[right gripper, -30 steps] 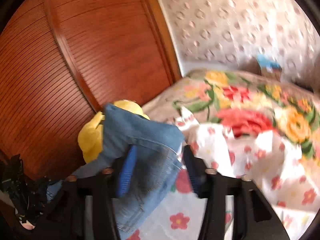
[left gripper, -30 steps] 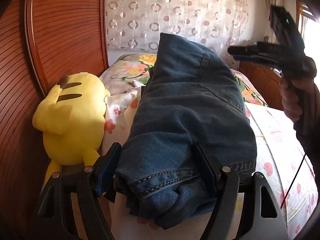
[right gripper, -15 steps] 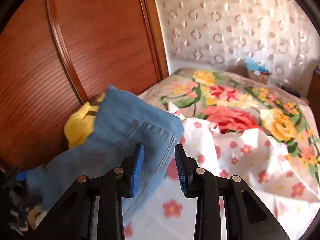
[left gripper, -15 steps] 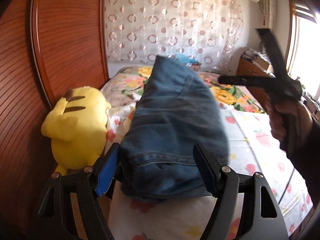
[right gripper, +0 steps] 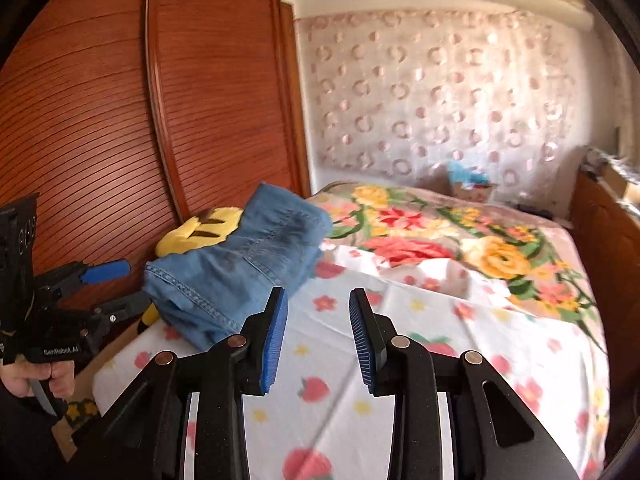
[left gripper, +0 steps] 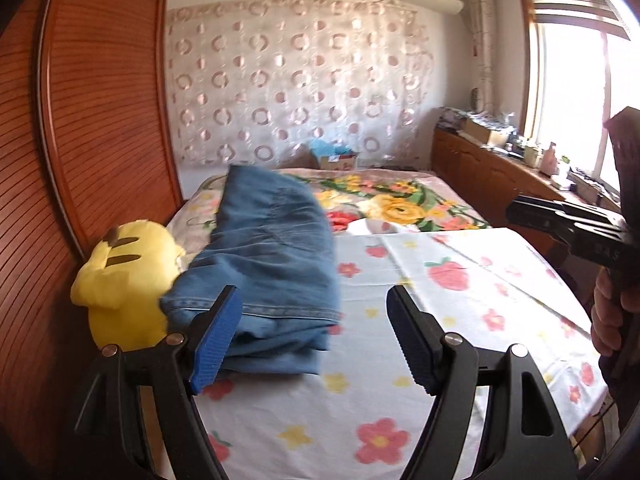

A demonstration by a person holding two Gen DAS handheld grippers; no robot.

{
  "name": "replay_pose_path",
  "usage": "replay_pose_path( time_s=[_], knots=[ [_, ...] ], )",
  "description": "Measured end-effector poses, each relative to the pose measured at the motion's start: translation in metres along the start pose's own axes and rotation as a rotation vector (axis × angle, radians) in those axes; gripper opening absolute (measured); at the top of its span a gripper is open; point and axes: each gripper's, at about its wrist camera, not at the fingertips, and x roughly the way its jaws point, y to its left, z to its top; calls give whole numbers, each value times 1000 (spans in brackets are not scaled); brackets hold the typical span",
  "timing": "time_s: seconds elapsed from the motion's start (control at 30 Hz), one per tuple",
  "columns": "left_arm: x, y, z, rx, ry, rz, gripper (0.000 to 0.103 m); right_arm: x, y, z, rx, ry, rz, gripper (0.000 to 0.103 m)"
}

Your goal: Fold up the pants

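The blue denim pants (left gripper: 268, 264) lie folded in a compact stack on the bed's left side; they also show in the right wrist view (right gripper: 244, 264). My left gripper (left gripper: 312, 304) is open and empty, its left pad just in front of the stack's near edge. My right gripper (right gripper: 318, 312) is open and empty, pulled back over the sheet to the right of the pants. The left gripper shows in the right wrist view (right gripper: 108, 284), and the right gripper's body at the right edge of the left wrist view (left gripper: 568, 228).
A yellow plush toy (left gripper: 120, 276) leans against the pants and the wooden wardrobe (left gripper: 80, 140) on the left. The bed has a white flower-print sheet (left gripper: 460, 288) and a floral blanket (right gripper: 440, 224) behind. A wooden cabinet (left gripper: 480, 168) stands right.
Both grippers have let go of the pants and drawn back. The folded stack has dropped onto the bed beside the plush toy, and the right gripper has opened a little wider.
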Motion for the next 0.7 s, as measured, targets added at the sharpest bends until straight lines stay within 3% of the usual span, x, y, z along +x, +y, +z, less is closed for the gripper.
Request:
replay_pose_path(
  time_s=[0.3,0.7],
  knots=[
    [-29,-48,-5,41,-50,-69,82,-104,4,-45,49,-58,-139,42],
    [-63,-89,-5,63,-114,-97,83,-150,61,-75,92,-131,-286,70]
  ],
)
